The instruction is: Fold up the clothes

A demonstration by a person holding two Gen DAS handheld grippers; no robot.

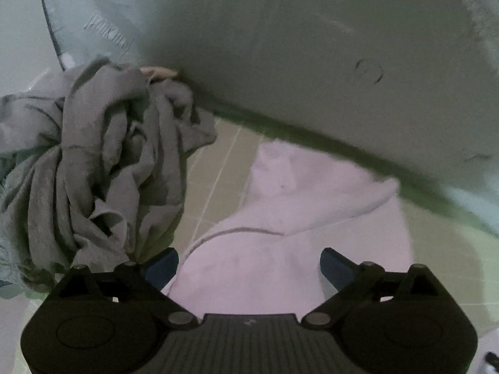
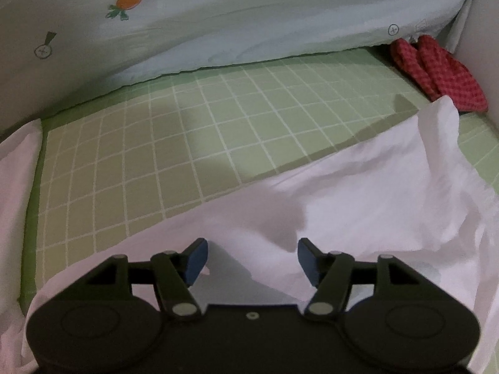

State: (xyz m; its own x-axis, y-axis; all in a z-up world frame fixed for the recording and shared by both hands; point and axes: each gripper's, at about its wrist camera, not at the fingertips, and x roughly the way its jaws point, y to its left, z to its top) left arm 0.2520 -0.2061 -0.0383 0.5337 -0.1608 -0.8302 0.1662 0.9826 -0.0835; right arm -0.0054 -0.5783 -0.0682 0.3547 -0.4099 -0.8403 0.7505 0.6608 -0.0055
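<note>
In the left wrist view my left gripper point(image 1: 249, 265) stands wide open over a pale white garment point(image 1: 280, 218) with a hood-like fold, and nothing is pinched between its blue pads point(image 1: 162, 265). A crumpled grey garment point(image 1: 109, 162) is bunched up to its left. In the right wrist view my right gripper point(image 2: 252, 258) is open just above a rumpled white garment point(image 2: 343, 202) spread on the green checked sheet point(image 2: 156, 155). Its pads point(image 2: 196, 260) do not press on the cloth.
A pale quilt with a carrot print point(image 2: 218, 15) lies along the far edge of the sheet. A red checked cloth point(image 2: 436, 71) sits in the far right corner. More white cloth point(image 2: 15, 171) shows at the left edge. A pale wall point(image 1: 312, 46) rises behind the grey garment.
</note>
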